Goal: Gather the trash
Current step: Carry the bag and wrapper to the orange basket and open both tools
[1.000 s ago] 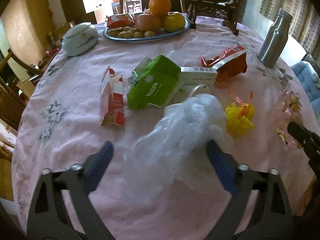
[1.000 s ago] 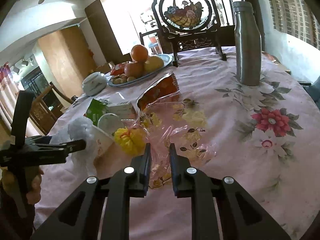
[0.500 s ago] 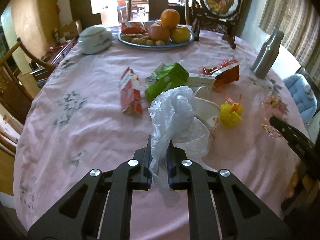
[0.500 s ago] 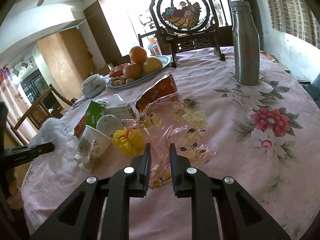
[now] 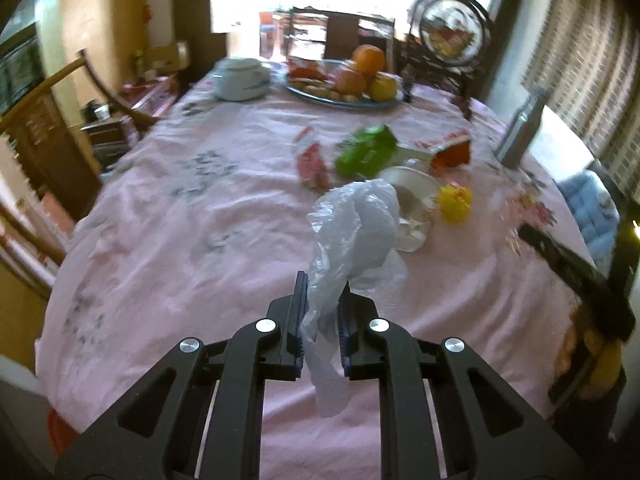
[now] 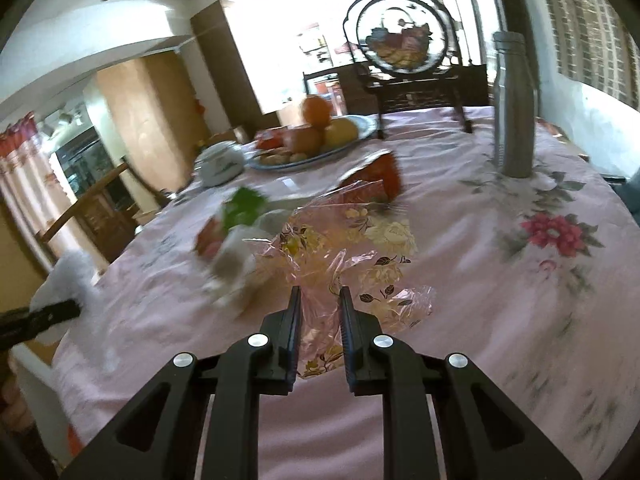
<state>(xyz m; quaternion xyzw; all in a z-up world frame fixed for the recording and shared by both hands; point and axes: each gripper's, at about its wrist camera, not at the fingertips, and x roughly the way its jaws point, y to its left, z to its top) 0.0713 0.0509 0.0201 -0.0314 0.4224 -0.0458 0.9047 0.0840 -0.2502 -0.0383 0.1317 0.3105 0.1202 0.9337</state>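
My left gripper (image 5: 322,300) is shut on a crumpled clear plastic bag (image 5: 356,232) and holds it above the pink tablecloth (image 5: 200,232). My right gripper (image 6: 320,312) is shut on a pink flowered cellophane wrapper (image 6: 348,252), lifted off the cloth. On the table lie a paper cup (image 5: 412,208), a yellow wad (image 5: 454,202), a green carton (image 5: 366,150), a red-white carton (image 5: 312,158) and an orange snack bag (image 5: 452,152). The left gripper with the bag shows at the left edge of the right wrist view (image 6: 52,292).
A fruit plate (image 5: 344,80), a white lidded bowl (image 5: 240,78) and a framed ornament (image 6: 404,48) stand at the far side. A steel bottle (image 6: 514,104) stands at the right. Wooden chairs (image 5: 52,120) surround the table.
My left gripper closed on the plastic bag and pulled it up and back from the cup. My right gripper lifted the cellophane wrapper and drew back.
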